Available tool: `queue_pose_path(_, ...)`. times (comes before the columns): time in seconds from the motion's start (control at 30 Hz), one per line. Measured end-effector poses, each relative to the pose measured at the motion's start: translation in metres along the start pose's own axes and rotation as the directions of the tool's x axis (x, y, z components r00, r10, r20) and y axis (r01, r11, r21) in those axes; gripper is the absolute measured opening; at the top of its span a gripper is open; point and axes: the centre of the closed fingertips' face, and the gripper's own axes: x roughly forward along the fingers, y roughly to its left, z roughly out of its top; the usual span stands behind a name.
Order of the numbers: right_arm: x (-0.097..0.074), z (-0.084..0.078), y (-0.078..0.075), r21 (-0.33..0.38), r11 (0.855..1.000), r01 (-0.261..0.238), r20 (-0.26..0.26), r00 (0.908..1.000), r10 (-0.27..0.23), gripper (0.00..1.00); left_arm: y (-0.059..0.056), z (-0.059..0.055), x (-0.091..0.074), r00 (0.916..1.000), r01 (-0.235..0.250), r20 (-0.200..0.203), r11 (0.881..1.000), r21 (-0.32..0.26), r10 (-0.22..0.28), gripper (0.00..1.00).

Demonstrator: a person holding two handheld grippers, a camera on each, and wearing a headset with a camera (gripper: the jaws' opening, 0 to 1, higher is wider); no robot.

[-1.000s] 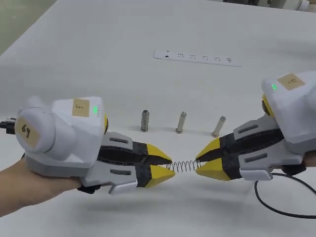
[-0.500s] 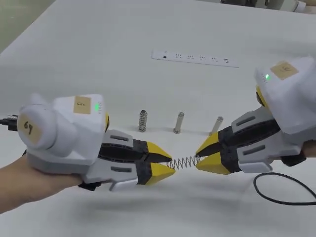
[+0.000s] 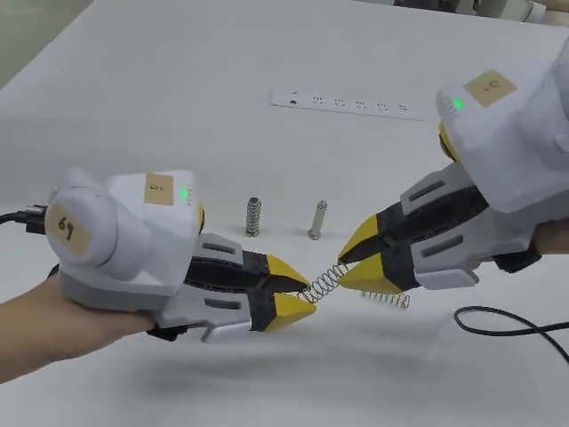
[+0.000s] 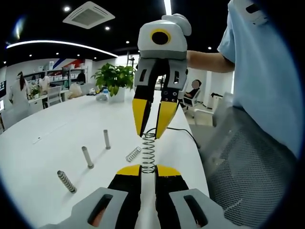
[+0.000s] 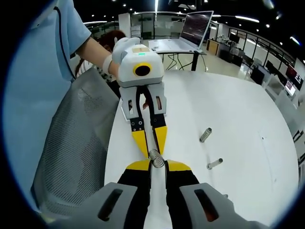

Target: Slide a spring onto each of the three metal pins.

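The spring (image 3: pixel 324 282) you hold is a thin, bright wire coil, slightly bowed. It spans the gap between your two sets of fingers. Your left gripper (image 3: pixel 298 298) pinches one end and your right gripper (image 3: pixel 353 267) the other, above the bench (image 3: pixel 178 107). A second spring (image 3: pixel 385 299) lies close by the right fingers (beyond them, one pin (image 3: pixel 253 216) already wears a coil).

I'm looking at an open-plan office: a long white meeting table (image 3: pixel 160 98) carrying a flat white power strip (image 3: pixel 345 104), a grey mesh desk chair (image 5: pixel 71 143), a leafy green potted plant (image 4: pixel 114 78), an open silver laptop (image 5: pixel 193 29), and a square white ceiling air vent (image 4: pixel 88 14) among round recessed lights (image 4: pixel 66 8).
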Motion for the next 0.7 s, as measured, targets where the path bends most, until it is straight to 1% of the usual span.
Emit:
queue_pose_path(0.2,0.0013,0.0011,0.0004,-0.020,1.000,-0.003,-0.008,1.0000,0.003,0.08,0.0017,-0.0008,-0.0004,1.0000,-0.002,-0.002,1.000,0.002,0.002,0.02)
queue_pose_path(0.57,0.0007,0.0036,0.0003,-0.030,1.000,-0.003,-0.008,1.0000,0.003,0.08,0.0015,0.0003,0.0006,1.0000,0.001,-0.001,1.000,0.005,-0.001,0.02)
queue_pose_path(0.7,0.0010,0.0043,0.0004,-0.036,0.999,-0.002,-0.011,0.9999,0.001,0.08,0.0016,0.0003,0.0009,1.0000,-0.004,-0.003,1.000,0.018,0.004,0.02)
